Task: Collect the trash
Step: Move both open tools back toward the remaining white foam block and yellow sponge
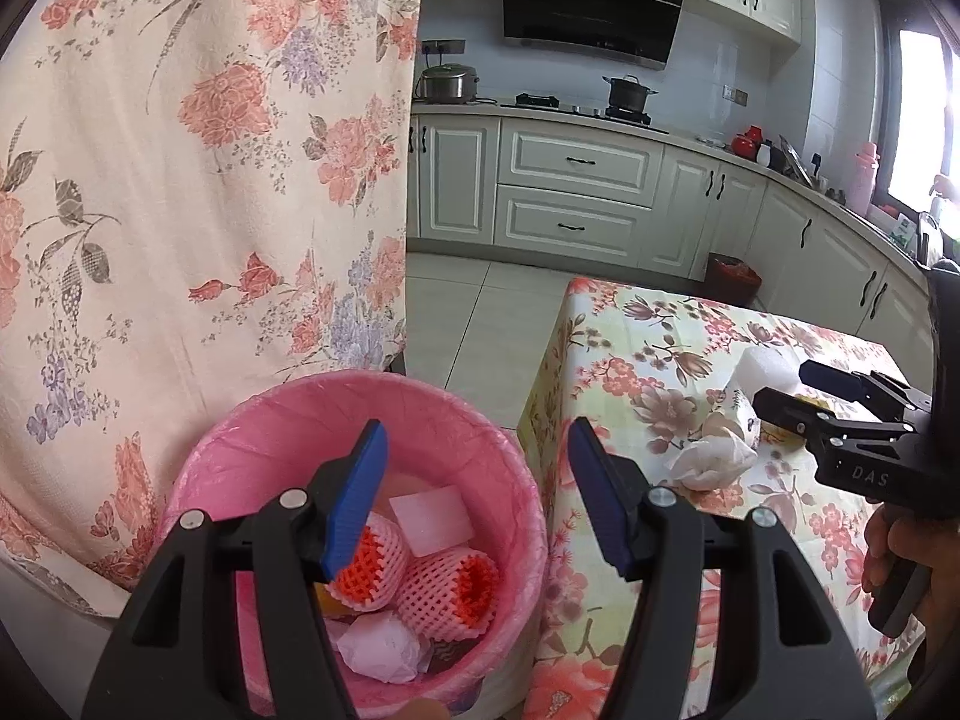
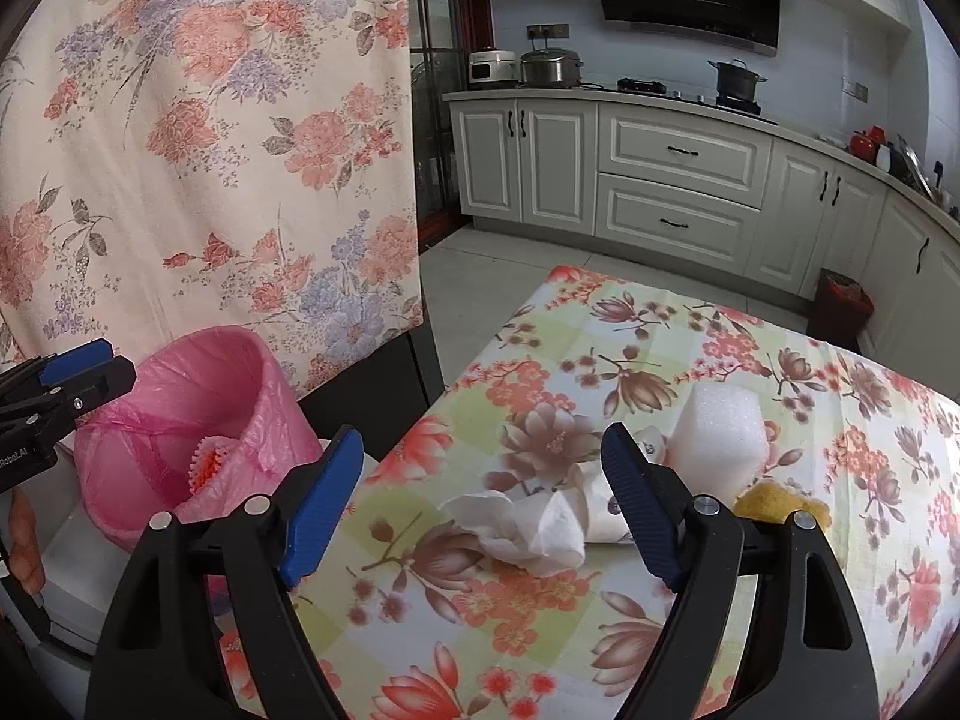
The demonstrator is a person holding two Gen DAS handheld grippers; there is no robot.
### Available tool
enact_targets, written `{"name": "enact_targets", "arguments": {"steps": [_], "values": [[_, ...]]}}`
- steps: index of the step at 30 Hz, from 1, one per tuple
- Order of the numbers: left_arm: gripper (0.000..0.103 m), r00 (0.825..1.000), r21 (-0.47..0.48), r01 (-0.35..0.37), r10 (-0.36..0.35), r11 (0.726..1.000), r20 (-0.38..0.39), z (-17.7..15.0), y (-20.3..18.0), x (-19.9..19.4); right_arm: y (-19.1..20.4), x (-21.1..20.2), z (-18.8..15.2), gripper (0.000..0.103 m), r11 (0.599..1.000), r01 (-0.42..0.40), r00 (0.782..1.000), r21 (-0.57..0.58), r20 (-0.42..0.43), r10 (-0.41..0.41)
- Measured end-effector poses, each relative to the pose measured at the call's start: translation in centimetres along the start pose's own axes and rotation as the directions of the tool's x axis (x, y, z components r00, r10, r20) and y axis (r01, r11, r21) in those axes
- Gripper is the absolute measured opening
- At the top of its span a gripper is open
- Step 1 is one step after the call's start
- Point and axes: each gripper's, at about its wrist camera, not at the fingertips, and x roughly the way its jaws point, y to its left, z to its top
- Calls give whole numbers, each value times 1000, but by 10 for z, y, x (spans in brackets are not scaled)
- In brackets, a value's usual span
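Kitchen | both jaws spread, empty | yellow item (image 2: 780, 504) half hidden behind right gripper (image 2: 480, 480)

Pink-lined bin (image 1: 360, 420), floral tablecloth (image 2: 600, 600), white crumpled tissue (image 2: 522, 525), white foam block (image 2: 717, 438), floral peach curtain (image 1: 180, 180)

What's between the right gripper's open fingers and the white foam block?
In the right wrist view, crumpled white tissue and a paper wrapper lie between the right gripper and foam block.

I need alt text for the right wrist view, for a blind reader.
The open right gripper hovers over a crumpled white tissue on the floral tablecloth, beside a white foam block; the pink-lined trash bin stands at left.
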Motion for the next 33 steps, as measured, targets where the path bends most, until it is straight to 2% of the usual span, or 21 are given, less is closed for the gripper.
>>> {"name": "enact_targets", "arguments": {"steps": [17,33], "values": [[64,997,73,73,-70,995,-43,4,-65,31,-65,-1,-13,78,996,52,999,73,-12,-51],[65,986,113,138,-125,984,-112,0,-111,73,-101,17,-25,78,991,73,997,113,-49,-67]]}}
